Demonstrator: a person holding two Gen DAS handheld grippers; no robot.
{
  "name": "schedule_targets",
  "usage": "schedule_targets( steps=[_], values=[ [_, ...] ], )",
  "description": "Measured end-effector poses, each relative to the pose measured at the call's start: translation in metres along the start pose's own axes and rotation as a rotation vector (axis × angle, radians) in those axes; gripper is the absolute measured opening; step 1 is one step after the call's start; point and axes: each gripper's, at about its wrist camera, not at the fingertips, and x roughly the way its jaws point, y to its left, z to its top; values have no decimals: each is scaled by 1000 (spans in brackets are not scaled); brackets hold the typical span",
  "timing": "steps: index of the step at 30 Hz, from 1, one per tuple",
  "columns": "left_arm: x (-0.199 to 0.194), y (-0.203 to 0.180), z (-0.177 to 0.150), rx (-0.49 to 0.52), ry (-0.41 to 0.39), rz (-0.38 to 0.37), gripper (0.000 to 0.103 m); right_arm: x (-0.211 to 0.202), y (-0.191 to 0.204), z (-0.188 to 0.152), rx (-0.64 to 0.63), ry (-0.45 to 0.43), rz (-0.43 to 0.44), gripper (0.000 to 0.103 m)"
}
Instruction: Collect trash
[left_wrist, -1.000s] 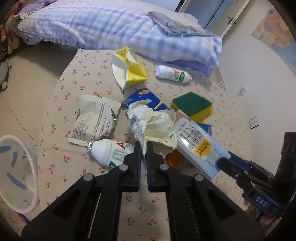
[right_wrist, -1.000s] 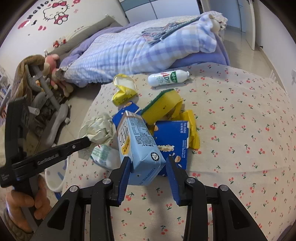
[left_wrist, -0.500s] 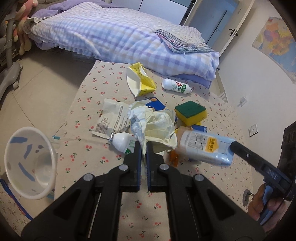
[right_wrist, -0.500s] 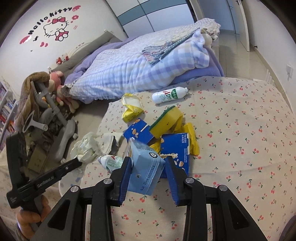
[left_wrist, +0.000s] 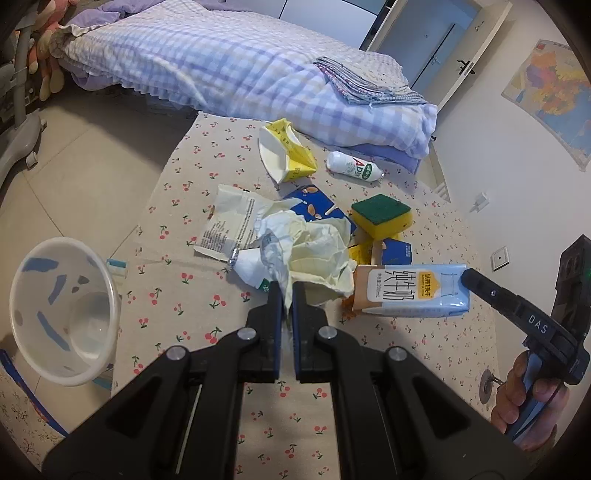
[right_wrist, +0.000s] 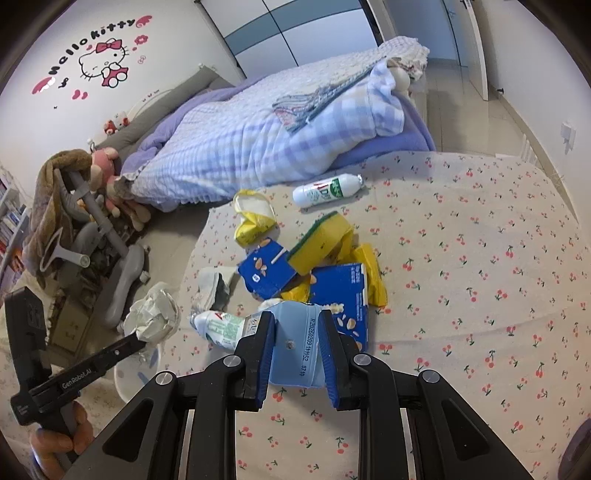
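My left gripper is shut on a crumpled cream paper wad and holds it above the cherry-print table; the wad also shows in the right wrist view. My right gripper is shut on a light blue milk carton, held above the table, lying sideways in the left wrist view. A white plastic bin stands on the floor to the left of the table.
On the table lie a white bottle, a torn wrapper, blue cartons, a yellow-green sponge, a yellow carton and a second white bottle. A bed stands behind.
Both grippers have risen and pulled back from the table with their loads. The paper wad and the milk carton now hang higher above the pile.
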Motion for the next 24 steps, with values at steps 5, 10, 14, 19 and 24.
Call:
schedule_targets(
  steps=[5, 10, 14, 19, 24],
  values=[
    [-14, 2, -2, -5, -31, 23, 6, -9, 6, 2, -13, -27, 15, 1],
    [-19, 19, -8, -32, -36, 39, 6, -4, 20, 2, -81, 4, 18, 2],
    [-15, 30, -14, -49, -13, 39, 6, 30, 24, -12, -133, 137, -30, 10],
    [-20, 35, -19, -52, -10, 29, 6, 58, 36, -47, -292, 299, -79, 16],
    [-22, 37, -31, -44, -6, 41, 6, 63, 34, -76, -374, 347, -89, 21]
  ],
)
